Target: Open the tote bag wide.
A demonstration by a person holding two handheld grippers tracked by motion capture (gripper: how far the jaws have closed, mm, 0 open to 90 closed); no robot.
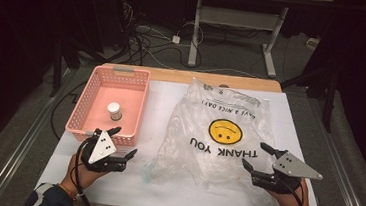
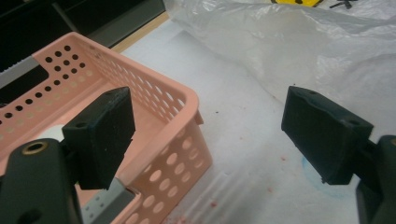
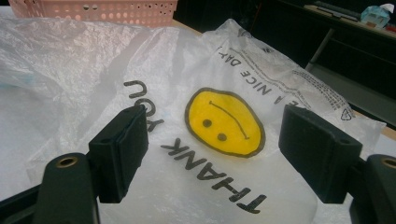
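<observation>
A white-covered tabletop (image 1: 164, 179) with a bare wooden strip along its far edge carries two things. On its left side sits a pink perforated plastic basket (image 1: 92, 90), rectangular and open-topped; inside it, near the middle of its floor, stands a small white cylindrical container with a darker top (image 1: 114, 110), upright and apart from the walls. To the right of the basket lies a crumpled, translucent white plastic bag (image 1: 203, 130) printed with a yellow smiley face (image 1: 225, 131) and the words "THANK YOU" and "HAVE A NICE DAY" — the print reads upside down from the person's side. The bag lies flat on the tabletop, near the basket but not touching it.

The left hand-held gripper (image 1: 123, 142) hangs just in front of the basket's near right corner, jaws spread wide with nothing between them. In the left gripper view its black pads (image 2: 100, 137) stand well apart — one over the basket's corner, the other over the white cover beside the bag's edge.

The right hand-held gripper (image 1: 256, 157) is at the bag's near right edge, jaws likewise wide apart and empty. In the right gripper view its pads (image 3: 122, 149) frame the smiley face, above the bag; whether they touch the plastic cannot be told.

Beyond the tabletop, cables (image 1: 146, 42) trail across a grey floor.
</observation>
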